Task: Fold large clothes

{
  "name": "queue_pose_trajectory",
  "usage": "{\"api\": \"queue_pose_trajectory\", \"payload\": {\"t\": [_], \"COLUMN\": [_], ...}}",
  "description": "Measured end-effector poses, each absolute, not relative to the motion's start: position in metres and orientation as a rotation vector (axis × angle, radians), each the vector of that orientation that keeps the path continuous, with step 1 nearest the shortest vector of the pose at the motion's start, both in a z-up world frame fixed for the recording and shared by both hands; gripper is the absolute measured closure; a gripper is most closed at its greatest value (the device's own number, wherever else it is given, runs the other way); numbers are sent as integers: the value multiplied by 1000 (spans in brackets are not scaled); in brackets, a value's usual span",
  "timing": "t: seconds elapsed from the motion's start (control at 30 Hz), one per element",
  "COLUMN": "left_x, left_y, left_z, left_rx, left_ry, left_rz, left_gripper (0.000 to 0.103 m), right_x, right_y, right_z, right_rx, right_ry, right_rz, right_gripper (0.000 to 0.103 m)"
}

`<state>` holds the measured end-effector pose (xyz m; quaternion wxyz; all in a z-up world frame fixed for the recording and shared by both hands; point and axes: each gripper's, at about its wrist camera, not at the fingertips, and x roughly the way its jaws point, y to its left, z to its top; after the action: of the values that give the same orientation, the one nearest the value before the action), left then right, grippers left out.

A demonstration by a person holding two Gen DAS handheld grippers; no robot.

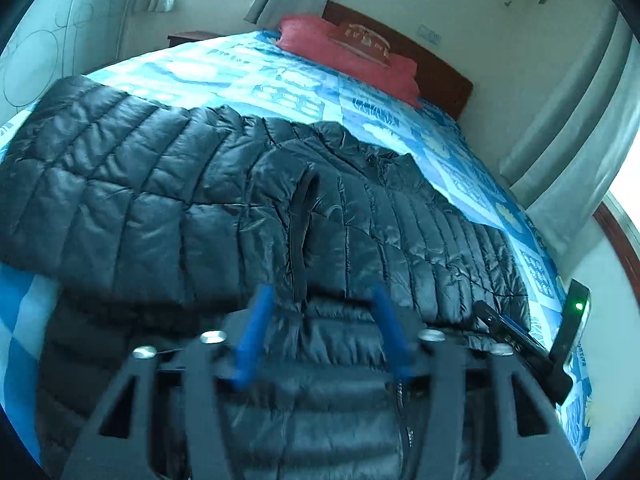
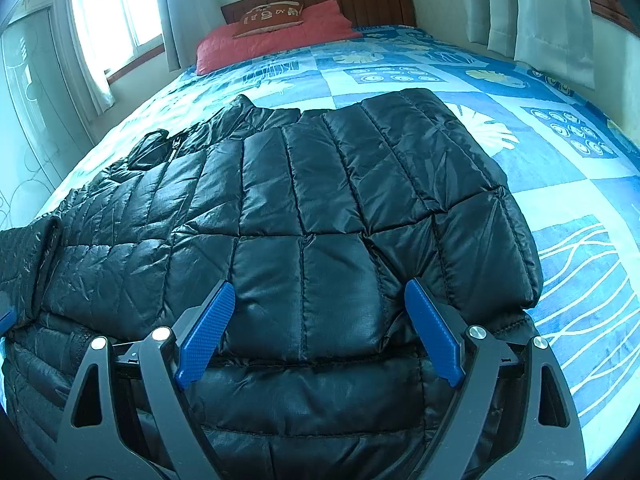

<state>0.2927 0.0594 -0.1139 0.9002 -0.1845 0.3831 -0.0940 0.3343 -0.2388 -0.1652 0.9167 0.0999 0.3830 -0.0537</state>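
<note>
A black quilted puffer jacket lies spread across the near part of a bed, with a sleeve folded over its body; it also fills the right wrist view. My left gripper is open, its blue fingers hovering just over the jacket near a dark sleeve cuff. My right gripper is open, its blue fingers spread over the jacket's folded near edge. The right gripper also shows at the left wrist view's right edge. Neither holds any fabric.
The bed has a blue patterned bedspread, a red pillow and a wooden headboard at the far end. Curtained windows stand at both sides. A wardrobe stands beside the bed.
</note>
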Motion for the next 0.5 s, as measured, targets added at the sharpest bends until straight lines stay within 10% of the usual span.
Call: {"api": "queue_pose_trajectory", "payload": {"t": [0.5], "left_x": [231], "left_y": [153], "left_z": [-108], "left_rx": [-362], "left_ry": [755], "left_rz": [5], "left_gripper": [38], "right_x": [348], "right_y": [-84], "right_z": [-114], "right_rx": [208], "right_ry": [784], "right_rz": [158], "right_gripper": [16]}}
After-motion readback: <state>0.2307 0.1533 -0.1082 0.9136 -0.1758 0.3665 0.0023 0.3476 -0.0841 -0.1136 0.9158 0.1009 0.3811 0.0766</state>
